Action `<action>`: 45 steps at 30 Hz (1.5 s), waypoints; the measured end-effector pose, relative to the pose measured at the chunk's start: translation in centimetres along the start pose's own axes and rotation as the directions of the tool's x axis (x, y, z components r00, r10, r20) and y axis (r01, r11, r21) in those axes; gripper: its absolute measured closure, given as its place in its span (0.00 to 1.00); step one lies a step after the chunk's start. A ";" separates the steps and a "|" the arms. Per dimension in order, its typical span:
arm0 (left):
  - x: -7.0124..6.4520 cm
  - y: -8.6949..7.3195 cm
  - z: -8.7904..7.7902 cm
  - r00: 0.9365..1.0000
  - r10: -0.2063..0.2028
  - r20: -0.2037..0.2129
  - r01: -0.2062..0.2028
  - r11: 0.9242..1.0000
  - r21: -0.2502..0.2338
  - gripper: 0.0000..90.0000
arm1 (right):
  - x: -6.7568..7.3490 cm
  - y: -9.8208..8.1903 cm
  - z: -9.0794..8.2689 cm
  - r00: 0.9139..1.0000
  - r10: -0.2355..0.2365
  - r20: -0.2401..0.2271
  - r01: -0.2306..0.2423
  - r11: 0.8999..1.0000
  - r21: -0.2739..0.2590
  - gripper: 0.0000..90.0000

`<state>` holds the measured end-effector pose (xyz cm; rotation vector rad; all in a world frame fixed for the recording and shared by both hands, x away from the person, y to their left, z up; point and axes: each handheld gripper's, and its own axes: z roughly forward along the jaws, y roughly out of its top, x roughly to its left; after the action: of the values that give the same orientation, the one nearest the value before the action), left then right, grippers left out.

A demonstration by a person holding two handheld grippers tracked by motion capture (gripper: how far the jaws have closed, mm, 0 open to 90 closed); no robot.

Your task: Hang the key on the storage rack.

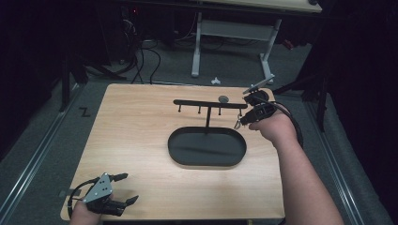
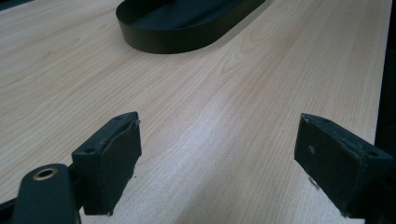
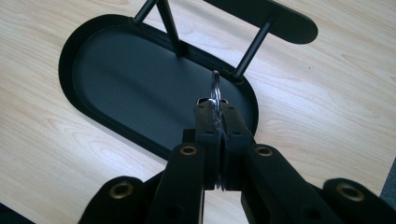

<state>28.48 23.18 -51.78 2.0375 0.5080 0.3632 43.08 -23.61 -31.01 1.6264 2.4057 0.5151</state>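
My right gripper (image 3: 216,109) is clenched on a small metal key ring (image 3: 215,88); in the right gripper view the ring stands edge-on, its loop poking up out of the pressed-together jaws at the centre of the frame. In the high view that gripper (image 1: 240,123) sits right of centre, with the ring (image 1: 238,124) hanging at its tip just under the right end of the black rack's crossbar (image 1: 210,103). My right hand (image 1: 274,126) wraps the handle, forearm running down to the lower right corner.

The rack is a thin post rising from a black oval tray (image 1: 207,146), with short pegs hanging from the bar. In the right gripper view the tray (image 3: 140,88) spreads across the upper left, and one peg (image 3: 252,49) slants down just above and right of the ring; whether ring and peg touch I cannot tell.

My left gripper (image 1: 126,188) rests at the lower left of the high view, near the front edge of the wooden table (image 1: 136,126), well apart from the tray. Its jaws are spread wide and hold nothing; in the left gripper view (image 2: 217,161) bare wood shows between the two pads, and the tray's wall (image 2: 182,37) lies at the top of the frame
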 end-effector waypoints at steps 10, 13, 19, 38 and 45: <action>0.0 -0.1 0.0 1.000 0.001 0.000 -0.001 1.000 0.004 0.17 | -0.8 0.6 0.4 1.000 0.019 0.001 -0.019 1.000 -0.003 0.98; 0.0 -0.1 -0.1 1.000 0.001 0.001 -0.001 1.000 0.006 0.17 | -1.0 0.7 0.6 1.000 0.020 0.009 -0.021 1.000 0.003 0.98; -0.1 -0.1 -0.1 1.000 0.004 0.004 -0.004 1.000 0.008 0.17 | -1.4 1.1 0.8 0.999 0.027 0.023 -0.027 1.000 0.012 0.97; -0.2 -0.1 0.1 1.000 0.010 0.010 -0.010 1.000 0.012 0.17 | -1.7 0.3 0.7 0.999 0.037 0.036 -0.037 0.999 -0.007 0.84; -0.2 -0.1 0.1 1.000 0.011 0.014 -0.011 1.000 0.015 0.17 | -1.8 -0.2 0.9 0.999 0.043 0.024 -0.043 0.999 -0.006 0.77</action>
<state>28.31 23.01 -51.91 2.0569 0.4924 0.3523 43.92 -25.14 -31.94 1.6755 2.3551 0.5053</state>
